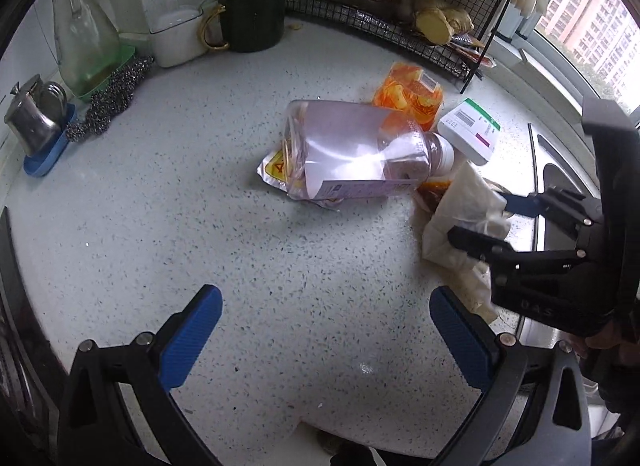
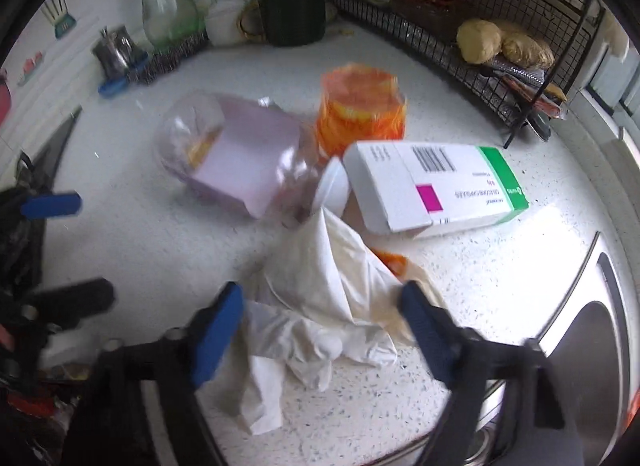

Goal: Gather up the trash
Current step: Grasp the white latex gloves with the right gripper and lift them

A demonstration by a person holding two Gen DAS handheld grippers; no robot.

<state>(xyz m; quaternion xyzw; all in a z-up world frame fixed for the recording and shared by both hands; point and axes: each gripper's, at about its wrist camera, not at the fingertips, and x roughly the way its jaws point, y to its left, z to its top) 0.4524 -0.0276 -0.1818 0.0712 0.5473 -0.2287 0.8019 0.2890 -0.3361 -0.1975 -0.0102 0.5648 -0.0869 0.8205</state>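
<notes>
- Two grippers over the speckled white tabletop (image 1: 160,205); trash clustered centre to right in both views.
- Trash seen: clear plastic bottle with lilac label (image 1: 352,153) lying on its side, long axis running left-right, cap toward the right; orange printed wrapper (image 1: 408,93) behind it; white medicine carton with green end (image 2: 432,185); crumpled stained white tissue (image 2: 332,290).
- Right gripper (image 2: 320,326): jaws part-way apart, straddling the tissue, one blue pad at each side. Pads do not appear to press it yet; not grasping, as far as the blurred frame shows.
- Left gripper (image 1: 326,330): jaws spread wide, nothing between them, bare tabletop below. Bottle lies ahead, toward frame centre.
- Judgement: tissue sits directly under the right jaws, so the right hand is nearer; closing there is the likely next move. Loose folds at lower centre may slip out.
</notes>
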